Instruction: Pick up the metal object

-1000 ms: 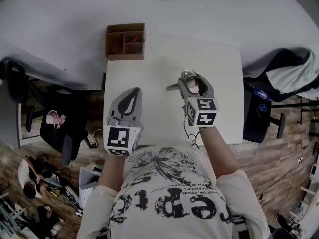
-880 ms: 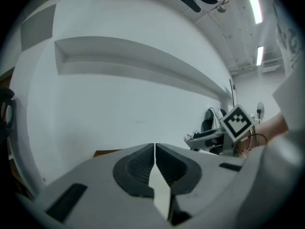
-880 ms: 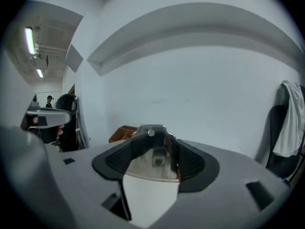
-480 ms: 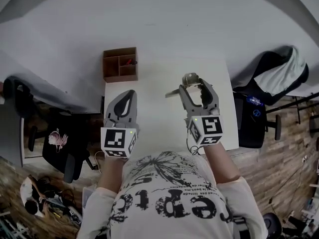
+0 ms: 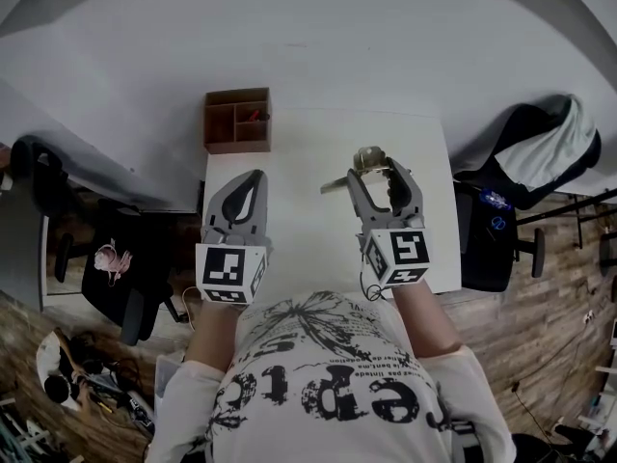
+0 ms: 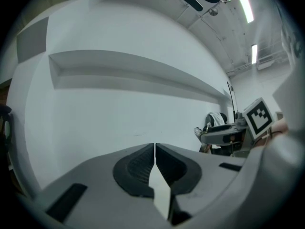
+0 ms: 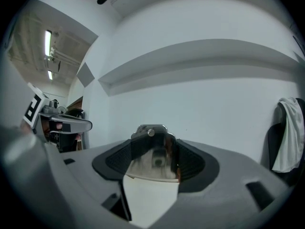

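Observation:
My right gripper is shut on the metal object, a shiny steel piece with a thin arm sticking out to the left. It is held up above the white table. In the right gripper view the metal object fills the gap between the ribbed pads, a small rivet showing on its top. My left gripper is shut with nothing in it and hovers over the table's left part. In the left gripper view the two pads meet along one line.
A brown cardboard box with compartments holding small items sits at the table's far left corner. An office chair draped with clothing stands to the right of the table. Another dark chair is at the left, over a wooden floor.
My right gripper has drifted slightly with the metal object still held. The head camera shifted, so the table and box sit a little differently. The left gripper stays shut.

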{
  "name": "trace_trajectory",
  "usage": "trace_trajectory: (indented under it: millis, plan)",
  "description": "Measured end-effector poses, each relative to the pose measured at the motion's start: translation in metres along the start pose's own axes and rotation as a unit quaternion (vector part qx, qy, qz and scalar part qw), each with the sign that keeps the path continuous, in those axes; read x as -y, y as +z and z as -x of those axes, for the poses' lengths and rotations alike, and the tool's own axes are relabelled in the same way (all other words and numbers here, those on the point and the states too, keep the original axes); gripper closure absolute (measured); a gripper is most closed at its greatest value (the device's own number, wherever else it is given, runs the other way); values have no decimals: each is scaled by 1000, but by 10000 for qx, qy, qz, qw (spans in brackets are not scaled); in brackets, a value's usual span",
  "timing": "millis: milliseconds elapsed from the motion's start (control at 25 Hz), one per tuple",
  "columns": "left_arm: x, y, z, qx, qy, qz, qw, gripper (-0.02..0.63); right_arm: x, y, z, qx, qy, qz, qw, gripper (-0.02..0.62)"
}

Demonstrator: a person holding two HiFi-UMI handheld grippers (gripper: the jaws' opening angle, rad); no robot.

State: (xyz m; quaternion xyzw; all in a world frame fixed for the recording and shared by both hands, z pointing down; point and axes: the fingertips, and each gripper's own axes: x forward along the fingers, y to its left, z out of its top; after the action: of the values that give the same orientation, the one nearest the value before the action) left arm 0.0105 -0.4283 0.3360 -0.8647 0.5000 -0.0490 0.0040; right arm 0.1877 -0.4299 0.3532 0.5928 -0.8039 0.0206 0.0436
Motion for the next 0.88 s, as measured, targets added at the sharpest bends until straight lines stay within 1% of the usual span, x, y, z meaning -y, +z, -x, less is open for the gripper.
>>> trace_trajectory:
  millis: [200, 320, 640, 880]
  plan:
    - [5, -1, 6, -26, 20, 13, 10000, 594, -8, -4, 5, -56, 133, -31, 9999, 319]
    - [7, -2, 10, -26, 17, 1, 10000, 595, -13, -10, 8, -175, 184, -62, 9997, 319]
    - [9, -4, 22, -44, 77, 26, 10000, 595, -22, -11, 14, -96, 187, -96, 9997, 319]
    - [12, -7, 31, -77, 64, 32, 9999, 595, -26, -18, 20, -252, 144, -166, 9994, 319]
